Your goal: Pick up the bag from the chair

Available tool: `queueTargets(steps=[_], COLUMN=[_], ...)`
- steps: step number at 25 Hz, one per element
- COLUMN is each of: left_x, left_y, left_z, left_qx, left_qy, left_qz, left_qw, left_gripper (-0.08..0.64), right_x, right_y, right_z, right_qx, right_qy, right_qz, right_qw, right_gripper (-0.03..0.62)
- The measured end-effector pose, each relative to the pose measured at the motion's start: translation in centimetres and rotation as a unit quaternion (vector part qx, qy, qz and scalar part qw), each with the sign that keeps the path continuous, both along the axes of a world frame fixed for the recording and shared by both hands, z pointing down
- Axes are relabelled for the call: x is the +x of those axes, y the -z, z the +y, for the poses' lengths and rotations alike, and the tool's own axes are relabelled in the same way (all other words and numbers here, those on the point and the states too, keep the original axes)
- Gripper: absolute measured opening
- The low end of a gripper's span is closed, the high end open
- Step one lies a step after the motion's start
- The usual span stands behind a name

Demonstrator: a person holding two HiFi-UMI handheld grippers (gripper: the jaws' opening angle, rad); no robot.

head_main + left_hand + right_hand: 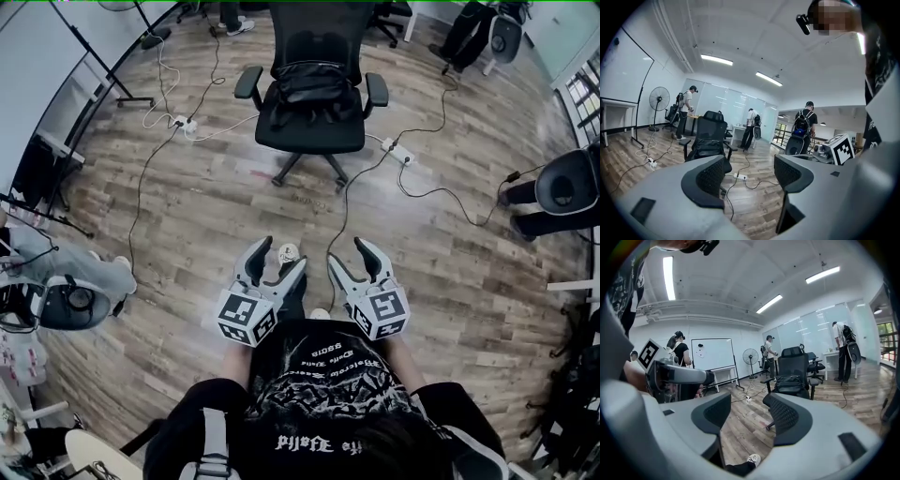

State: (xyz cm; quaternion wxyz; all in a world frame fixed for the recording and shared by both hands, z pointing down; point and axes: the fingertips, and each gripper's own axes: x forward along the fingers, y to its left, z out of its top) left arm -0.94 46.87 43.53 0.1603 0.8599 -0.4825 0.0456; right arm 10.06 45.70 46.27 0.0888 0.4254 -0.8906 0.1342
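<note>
A black bag (311, 86) lies on the seat of a black office chair (310, 127) at the top centre of the head view, leaning on the backrest. The same bag (707, 146) and chair (712, 126) show in the left gripper view, and the bag (789, 382) on the chair (793, 363) in the right gripper view. My left gripper (277, 260) and right gripper (350, 255) are held close to my body, well short of the chair. Both stand open with nothing between the jaws.
Cables and power strips (400, 152) (181, 123) trail over the wood floor around the chair. A whiteboard stand (131, 97) is at the left, a seated person (70, 277) at the far left, and a standing fan (659, 99). Several people stand at the room's far side.
</note>
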Motion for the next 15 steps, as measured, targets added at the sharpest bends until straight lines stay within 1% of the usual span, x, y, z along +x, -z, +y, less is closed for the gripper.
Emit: queueTargets(steps=[3,8,11,13,15], left_x=[-0.2,-1.0,-2.3,-3.2,-4.1], left_y=[-0.6,-2.2,-2.8,-3.3,-3.7], left_z=[-2.6,-8.3,-13.1,-16.5,-19.9], left_qx=[-0.004,-0.027,-0.034,-0.041,-0.045], left_qy=[-0.017,-0.039,-0.040,-0.039,-0.040], left_qz=[-0.019,-0.011,-0.007,-0.019,-0.042], left_qw=[0.9997,0.9988,0.9986,0.9982,0.9973], left_gripper=[0.341,0.341,0.341,0.341,0.341], right_x=[-0.5,-0.9,-1.7,-2.3,-3.1], right_y=[-0.5,-1.4,-1.4,-1.2,-1.0], right_z=[-2.3,-7.6,-11.9,-14.9,-17.8], right_qx=[-0.006,-0.024,-0.025,-0.023,-0.022], right_qy=[-0.012,-0.038,-0.048,-0.057,-0.069], right_qz=[0.001,0.007,0.016,0.019,0.017], right_qw=[1.000,0.999,0.998,0.998,0.997], right_gripper=[0.276,0.275,0.275,0.276,0.276])
